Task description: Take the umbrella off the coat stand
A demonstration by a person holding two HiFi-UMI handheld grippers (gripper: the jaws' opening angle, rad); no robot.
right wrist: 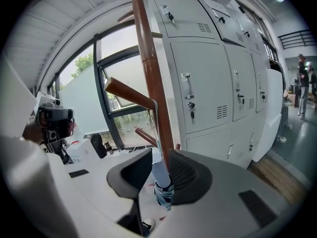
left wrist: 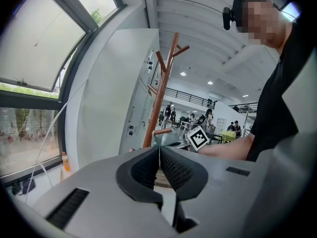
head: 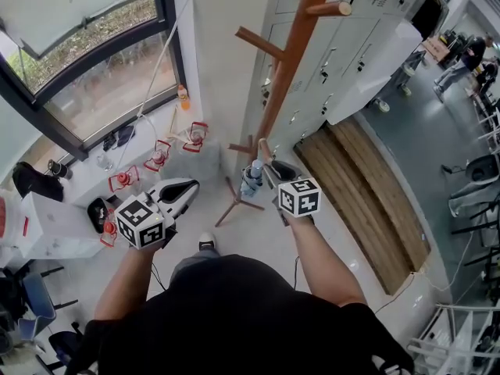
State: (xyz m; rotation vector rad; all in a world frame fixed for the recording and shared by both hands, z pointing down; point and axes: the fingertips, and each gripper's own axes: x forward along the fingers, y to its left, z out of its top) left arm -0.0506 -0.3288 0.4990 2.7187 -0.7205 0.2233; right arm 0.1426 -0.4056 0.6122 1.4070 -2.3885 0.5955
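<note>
Big window [head: 78, 45] over the upper left of the head view. Bank of grey lockers [head: 351, 45] across the upper right, with a strip of wooden flooring [head: 367, 186] below. Person's dark-clad torso [head: 234, 319] along the bottom edge, both forearms reaching up toward the centre.

Brown wooden coat stand [head: 291, 53] slanting from top centre down to its splayed feet mid-frame. Seen in the right gripper view [right wrist: 151, 83] as a pole left of centre with pegs sticking out.

Left gripper [head: 187, 187] at lower left of centre, well clear of the stand. Jaws clenched together in its own view [left wrist: 159, 155], gripping nothing.

Right gripper [head: 269, 170] just right of centre, up against the stand's lower pole. Jaws spread in its own view [right wrist: 159, 157], standing on either side of the umbrella's pale handle, not clamped on it.

Folded umbrella [head: 251, 180] hanging upright just beside the pole at mid-frame. In the right gripper view [right wrist: 161, 175], a thin strap running up from it to a lower peg.

Small orange bottle [head: 183, 96] by the window, upper left of centre.
</note>
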